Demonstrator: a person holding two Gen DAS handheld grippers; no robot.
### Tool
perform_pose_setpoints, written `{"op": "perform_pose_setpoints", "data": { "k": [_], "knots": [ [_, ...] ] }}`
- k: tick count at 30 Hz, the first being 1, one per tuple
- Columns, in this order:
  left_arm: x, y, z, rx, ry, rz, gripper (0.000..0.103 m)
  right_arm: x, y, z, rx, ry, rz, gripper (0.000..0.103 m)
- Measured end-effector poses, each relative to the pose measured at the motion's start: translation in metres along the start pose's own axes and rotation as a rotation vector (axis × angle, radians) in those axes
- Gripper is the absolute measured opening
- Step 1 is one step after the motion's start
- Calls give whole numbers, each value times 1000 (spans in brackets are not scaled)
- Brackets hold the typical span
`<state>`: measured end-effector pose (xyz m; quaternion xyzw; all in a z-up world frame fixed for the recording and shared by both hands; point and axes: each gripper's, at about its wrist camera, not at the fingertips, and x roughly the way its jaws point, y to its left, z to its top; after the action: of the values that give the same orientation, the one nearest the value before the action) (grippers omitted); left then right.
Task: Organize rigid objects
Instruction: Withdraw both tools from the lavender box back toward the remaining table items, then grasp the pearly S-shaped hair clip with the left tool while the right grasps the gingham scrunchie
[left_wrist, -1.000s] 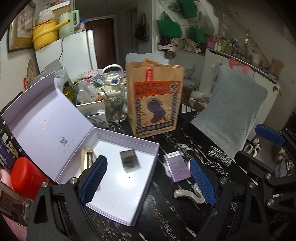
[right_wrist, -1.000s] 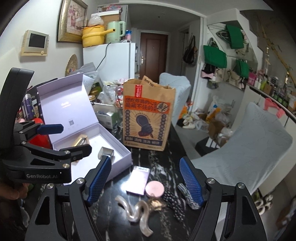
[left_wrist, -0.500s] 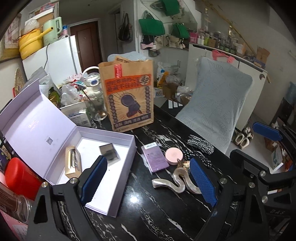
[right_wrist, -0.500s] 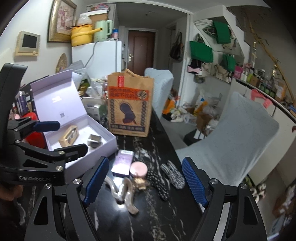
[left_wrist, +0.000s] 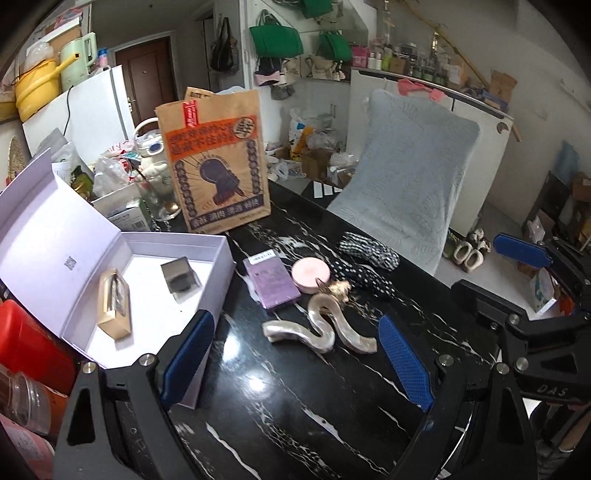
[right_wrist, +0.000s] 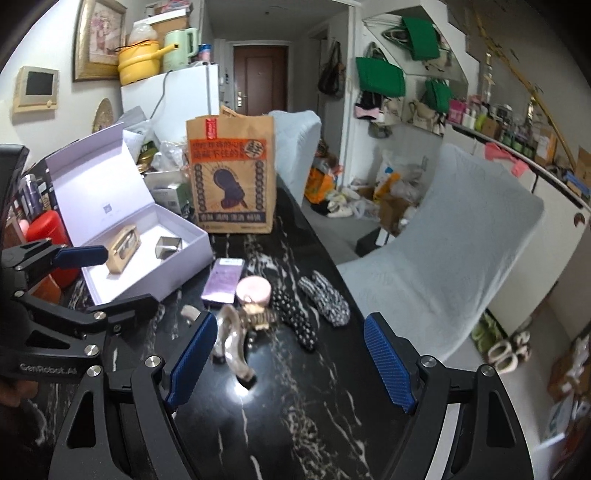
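Both tongs stand apart over the black marble table and clamp nothing. We find the left gripper with its blue pads wide, the bare tabletop between them and the pearly wavy clip just beyond its tips. Our right gripper is likewise spread; that same clip lies just inside its left pad, not pressed by either pad.

We note the loose items grouped mid-table: a purple card box just beside the white box, a pink round compact touching the purple one's right side, a small gold clip against the compact, and two black-and-white patterned pieces further right.

The white box sits at the table's left, lid raised. Inside it we see a gold case and a small metal cube, well apart from each other.

Behind the group a printed paper bag stands upright. A red container sits left of the white box.
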<state>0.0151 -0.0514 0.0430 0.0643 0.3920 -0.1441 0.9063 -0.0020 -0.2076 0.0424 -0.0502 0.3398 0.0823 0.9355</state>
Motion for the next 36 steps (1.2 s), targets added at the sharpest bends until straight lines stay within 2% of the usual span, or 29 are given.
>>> {"op": "perform_pose_setpoints", "data": {
  "k": [12, 18, 25, 29, 31, 36],
  "knots": [
    [15, -27, -27, 46, 21, -46, 92, 4, -20, -40, 92, 42, -28, 85],
    [29, -39, -37, 96, 34, -32, 92, 13, -28, -50, 109, 67, -40, 85],
    [49, -35, -44, 39, 85, -80, 92, 29, -34, -56, 128, 99, -11, 85],
    [53, -27, -45, -14, 45, -126, 92, 40, -38, -59, 131, 124, -8, 85],
    [57, -24, -44, -30, 52, -141, 92, 45, -39, -60, 137, 138, -8, 85],
    [77, -21, -39, -61, 97, -141, 92, 58, -46, -60, 147, 164, 2, 85]
  ]
}}
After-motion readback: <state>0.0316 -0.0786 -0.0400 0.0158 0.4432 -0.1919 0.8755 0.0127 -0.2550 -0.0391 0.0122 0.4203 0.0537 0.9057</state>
